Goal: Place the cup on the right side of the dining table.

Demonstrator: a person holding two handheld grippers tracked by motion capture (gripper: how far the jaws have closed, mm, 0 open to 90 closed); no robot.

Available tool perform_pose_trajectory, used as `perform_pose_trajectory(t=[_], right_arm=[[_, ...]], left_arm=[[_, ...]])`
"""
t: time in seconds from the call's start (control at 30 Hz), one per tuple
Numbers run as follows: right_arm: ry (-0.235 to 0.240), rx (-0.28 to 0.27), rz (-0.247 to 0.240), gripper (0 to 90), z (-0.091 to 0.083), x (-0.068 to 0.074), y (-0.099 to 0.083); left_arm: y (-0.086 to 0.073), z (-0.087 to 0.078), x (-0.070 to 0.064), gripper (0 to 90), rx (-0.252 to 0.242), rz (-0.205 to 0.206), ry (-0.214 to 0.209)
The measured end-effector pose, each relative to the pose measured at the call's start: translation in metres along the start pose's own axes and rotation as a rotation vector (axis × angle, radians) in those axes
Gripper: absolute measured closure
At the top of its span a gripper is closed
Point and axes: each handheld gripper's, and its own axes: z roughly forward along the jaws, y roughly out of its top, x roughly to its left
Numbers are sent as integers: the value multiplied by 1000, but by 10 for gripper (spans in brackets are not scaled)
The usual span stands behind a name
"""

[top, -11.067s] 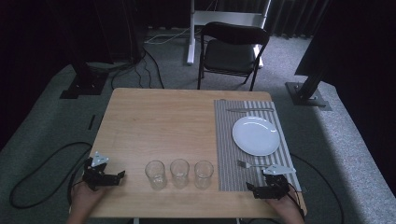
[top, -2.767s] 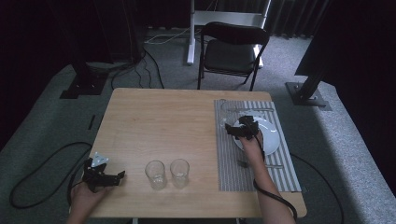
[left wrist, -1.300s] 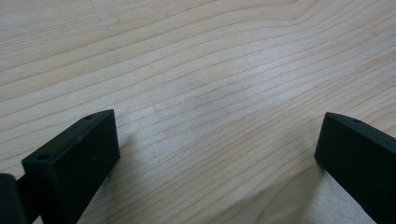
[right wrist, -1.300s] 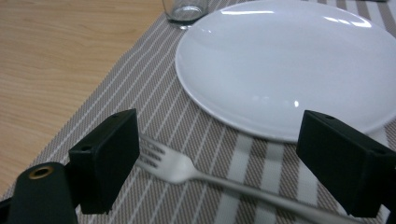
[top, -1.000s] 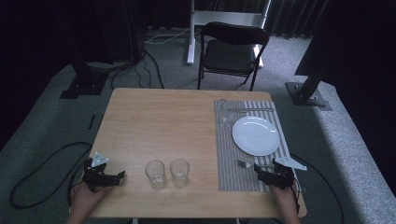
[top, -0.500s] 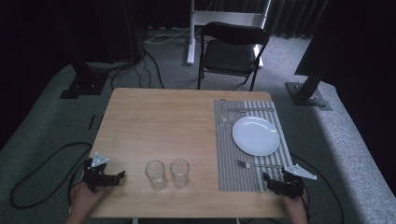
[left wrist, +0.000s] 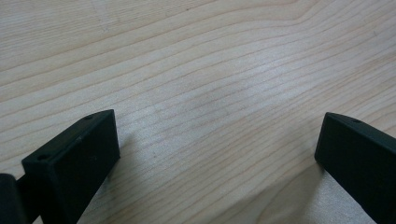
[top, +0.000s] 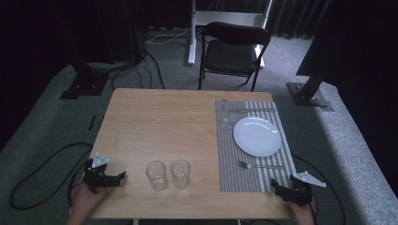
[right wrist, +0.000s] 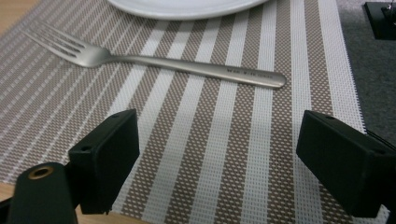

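Two clear glasses point(top: 156, 175) point(top: 180, 173) stand side by side near the table's front edge. A third glass point(top: 226, 119) stands on the striped placemat point(top: 230, 159), at the far left of the white plate point(top: 256, 136). A fork point(top: 260, 165) point(right wrist: 154, 58) lies on the mat in front of the plate, and a knife point(top: 248, 110) lies behind it. My left gripper point(top: 112, 178) point(left wrist: 217, 154) rests open over bare wood at the front left. My right gripper point(top: 283, 191) point(right wrist: 217, 158) is open over the mat's front right corner, just short of the fork, holding nothing.
The wooden table point(top: 159, 126) is bare across its left and middle. A black folding chair point(top: 232, 51) stands beyond the far edge. Cables point(top: 42, 164) lie on the floor at the left, and a stand base point(top: 307, 96) sits at the right.
One of three front glasses now stands on the placemat beside the plate. The right gripper went out to the plate, then drew back to the front right corner. The left gripper stayed put.
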Motion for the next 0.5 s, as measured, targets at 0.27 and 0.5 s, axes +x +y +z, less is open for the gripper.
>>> perform_pose_trajectory(t=[0.27,0.5], right_arm=[[-30,66,-34,135,6,6,1],[-59,78,-62,135,7,10,1]], left_arm=[[0,0,0,2,0,0,0],[0,0,0,1,0,0,0]])
